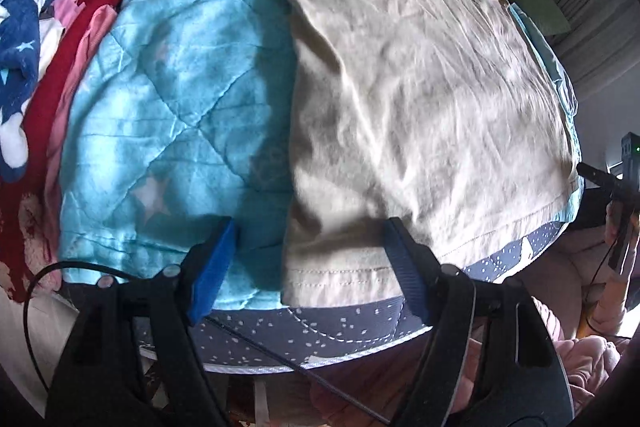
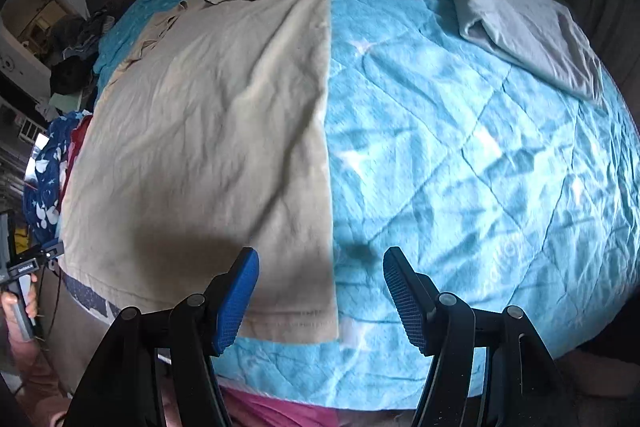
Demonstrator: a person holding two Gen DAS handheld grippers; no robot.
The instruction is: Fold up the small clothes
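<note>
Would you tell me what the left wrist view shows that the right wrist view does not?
Only the left wrist view shows the red garment beside pink fabric at the quilt's left edge. Only the right wrist view shows the folded grey cloth. Both show the beige shirt spread flat on the turquoise quilt, and open jaws above its near hem.
</note>
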